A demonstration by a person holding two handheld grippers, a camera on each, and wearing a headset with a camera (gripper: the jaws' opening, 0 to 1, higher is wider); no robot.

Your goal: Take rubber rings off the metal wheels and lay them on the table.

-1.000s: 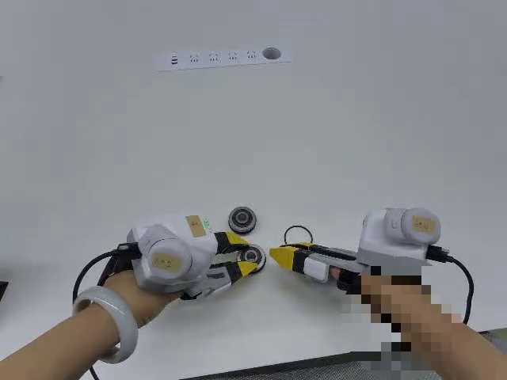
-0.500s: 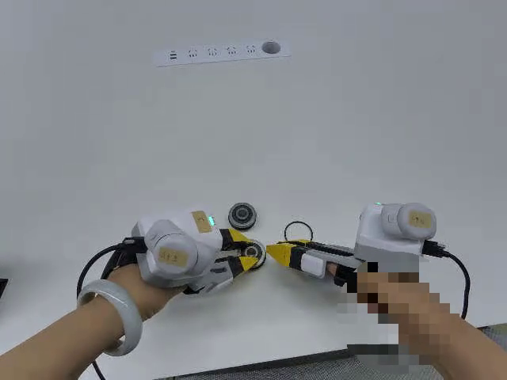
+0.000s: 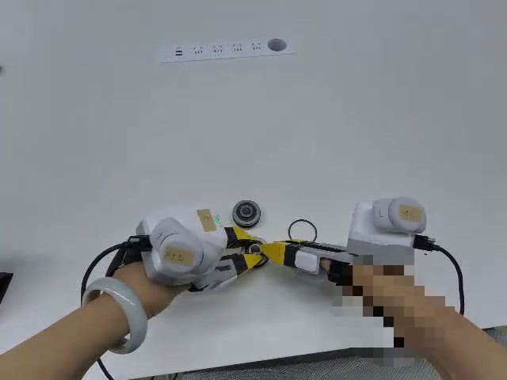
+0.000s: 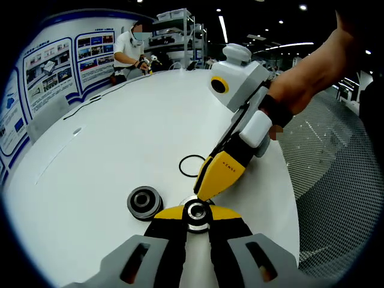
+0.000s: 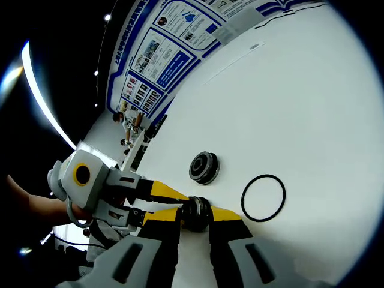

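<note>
A small metal wheel point(image 4: 197, 214) with a dark rim sits between the yellow jaws of my left gripper point(image 4: 197, 207), which is shut on it just above the table. My right gripper point(image 5: 196, 216) has come in from the right, and its two yellow tips press the same wheel point(image 5: 195, 212) from either side. In the head view the two grippers meet tip to tip, left gripper point(image 3: 250, 252), right gripper point(image 3: 267, 251). A second wheel point(image 3: 246, 212) stands just behind them. A loose black rubber ring point(image 3: 302, 230) lies flat on the table to the right.
The white table point(image 3: 356, 142) stretches far ahead. A white power strip point(image 3: 226, 50) lies near its far edge. Black cables trail from both grippers toward the near edge. In the left gripper view a person stands far off by shelves.
The right gripper has moved left until its tips reach the wheel held by the left gripper. The left gripper shifted slightly right. The second wheel and the loose ring stayed put.
</note>
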